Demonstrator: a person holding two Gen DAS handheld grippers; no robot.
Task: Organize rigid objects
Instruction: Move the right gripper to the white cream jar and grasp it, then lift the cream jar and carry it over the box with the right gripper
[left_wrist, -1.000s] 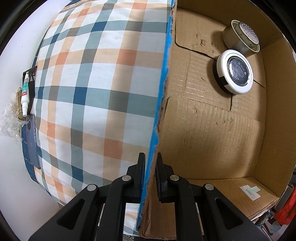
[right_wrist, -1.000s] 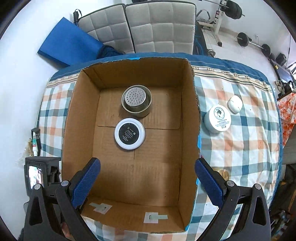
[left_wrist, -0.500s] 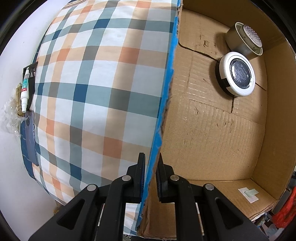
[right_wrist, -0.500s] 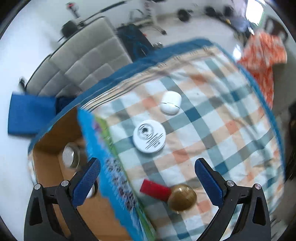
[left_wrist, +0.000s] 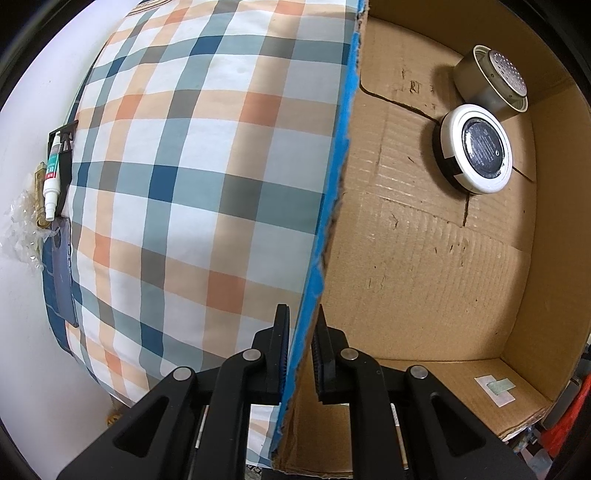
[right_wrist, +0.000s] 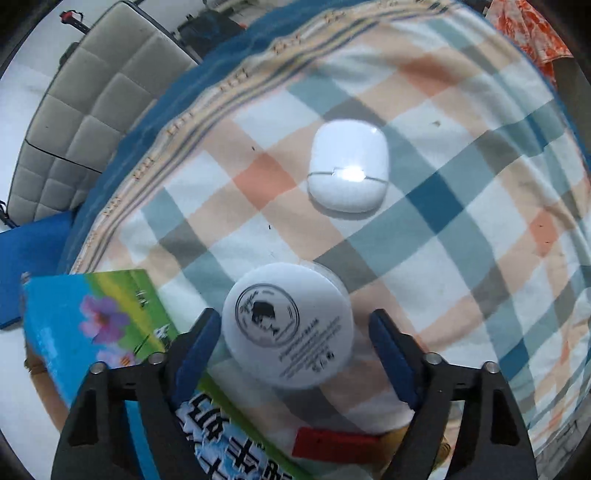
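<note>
**Two grippers at a cardboard box on a plaid bed**

Two grippers work over a bed covered by a plaid sheet (left_wrist: 192, 177) in blue, orange and white. Largest on it is an open cardboard box (left_wrist: 424, 258), brown inside, with a printed blue and green outer face seen from the right wrist camera.

The left gripper (left_wrist: 300, 354) has its two black fingers nearly closed on the box's side wall, one finger outside, one inside, pinching the blue-edged cardboard.

Inside the box, near the far corner, lie a metal can (left_wrist: 487, 85) on its side and, just beside it, a round white-rimmed tin with a dark lid (left_wrist: 476, 151).

Outside the box, the right gripper (right_wrist: 291, 354) is spread wide, its blue-padded fingers either side of a round white jar (right_wrist: 288, 325) with a black portrait logo on its lid; neither pad touches the jar. The jar stands on the sheet just beside the box.

Farther off rests a white rounded case (right_wrist: 349, 171). A small red block (right_wrist: 332, 443) lies close under the right gripper.
</note>
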